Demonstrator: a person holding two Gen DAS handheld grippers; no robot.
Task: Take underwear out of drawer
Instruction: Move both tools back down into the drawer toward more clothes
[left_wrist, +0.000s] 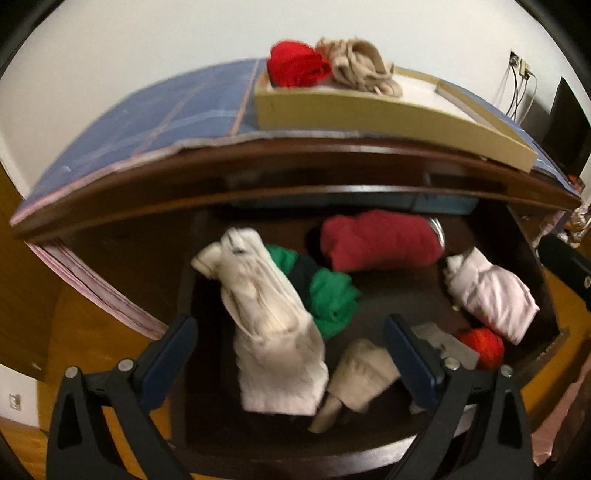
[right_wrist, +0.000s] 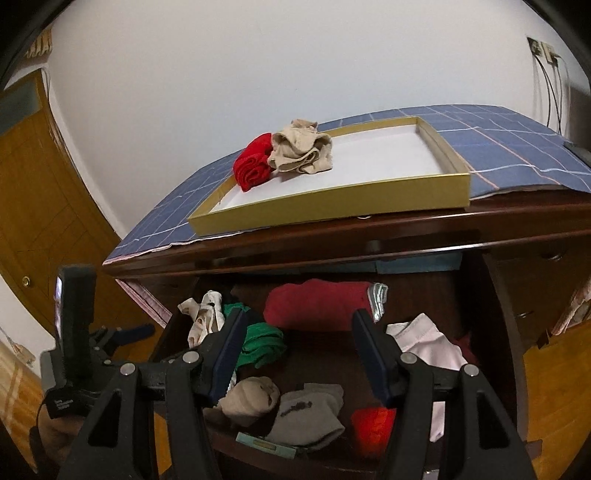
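Left gripper: the left gripper (left_wrist: 291, 354) is hovering over the open drawer (left_wrist: 546, 295) with its blue fingers (left_wrist: 168, 354) spread wide, gripping nothing; a cream garment is lying in the gap between them without touching either.
Right gripper: the right gripper (right_wrist: 295, 354) is hanging above the drawer's front half, jaws apart and empty; the left tool's body is showing at the left edge of the right wrist view.
Cream underwear: the cream underwear (left_wrist: 273, 325) is lying lengthwise in the drawer's left half, its far end crumpled, its edge overlapping a green garment (left_wrist: 328, 295).
Dark red bundle: a rolled dark red bundle (left_wrist: 380, 240) is sitting at the back of the drawer, just behind the green piece.
Pale pink piece: a folded pale pink piece (left_wrist: 495, 291) is resting against the right side.
Front of drawer: a beige roll (right_wrist: 251, 402), a grey sock-like piece (right_wrist: 306, 413) and a bright red item (right_wrist: 373, 424) are lying near the front edge.
Box: a shallow gold-rimmed box (right_wrist: 332, 206) is sitting on the blue checked cloth (right_wrist: 517, 147) covering the dresser top.
Already in box: a red roll (right_wrist: 253, 166) and a crumpled beige garment (right_wrist: 301, 153) are touching each other in the box's far left corner.
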